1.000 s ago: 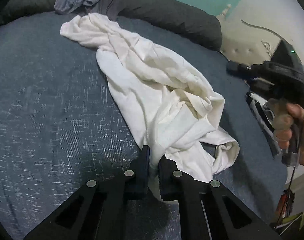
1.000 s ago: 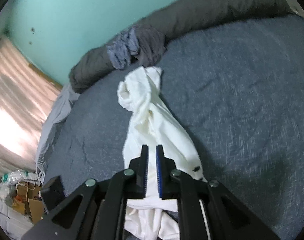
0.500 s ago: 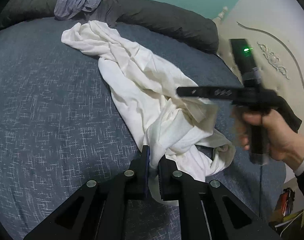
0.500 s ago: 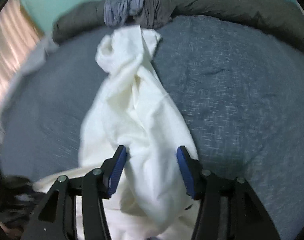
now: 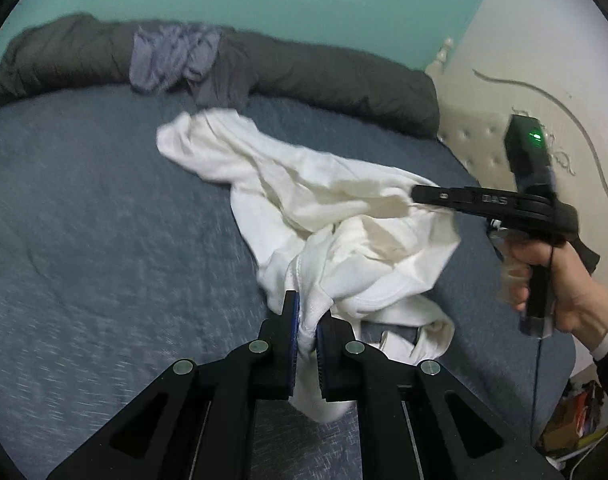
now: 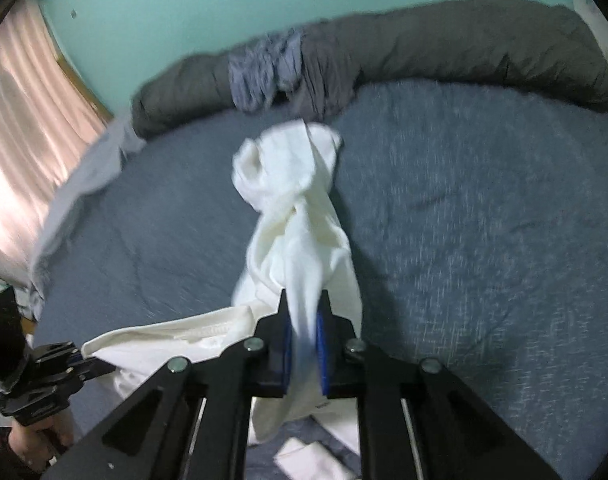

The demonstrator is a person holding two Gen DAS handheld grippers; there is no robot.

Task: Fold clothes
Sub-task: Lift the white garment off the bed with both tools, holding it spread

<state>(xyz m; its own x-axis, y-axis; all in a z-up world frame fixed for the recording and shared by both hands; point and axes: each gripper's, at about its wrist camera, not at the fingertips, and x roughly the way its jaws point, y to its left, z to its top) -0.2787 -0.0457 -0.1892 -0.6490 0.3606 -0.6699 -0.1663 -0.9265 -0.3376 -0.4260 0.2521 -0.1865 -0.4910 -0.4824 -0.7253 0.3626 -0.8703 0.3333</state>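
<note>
A crumpled white garment (image 5: 324, 200) lies lengthwise on the blue-grey bed cover (image 5: 84, 220), its near end lifted off the bed. My left gripper (image 5: 306, 308) is shut on a bunched hem at that near end. In the left wrist view my right gripper (image 5: 420, 196) reaches in from the right, held by a hand (image 5: 544, 276), and bites a fold higher up. From the right wrist view, my right gripper (image 6: 304, 304) has its jaws closing, with a strip of the white garment (image 6: 292, 200) pinched between the blue pads. The left gripper (image 6: 104, 368) shows at lower left, holding the collar edge.
A dark grey bolster (image 5: 324, 76) runs along the far side of the bed, with a heap of blue-grey clothes (image 5: 172, 56) on it. A cream padded headboard (image 5: 484, 140) stands to the right, a pink curtain (image 6: 20, 92) to the left. Clutter (image 5: 576, 412) lies on the floor.
The right gripper opened wide over the garment, then closed on a fold. Both grippers have risen, lifting the near end of the garment. The left gripper kept its hold.
</note>
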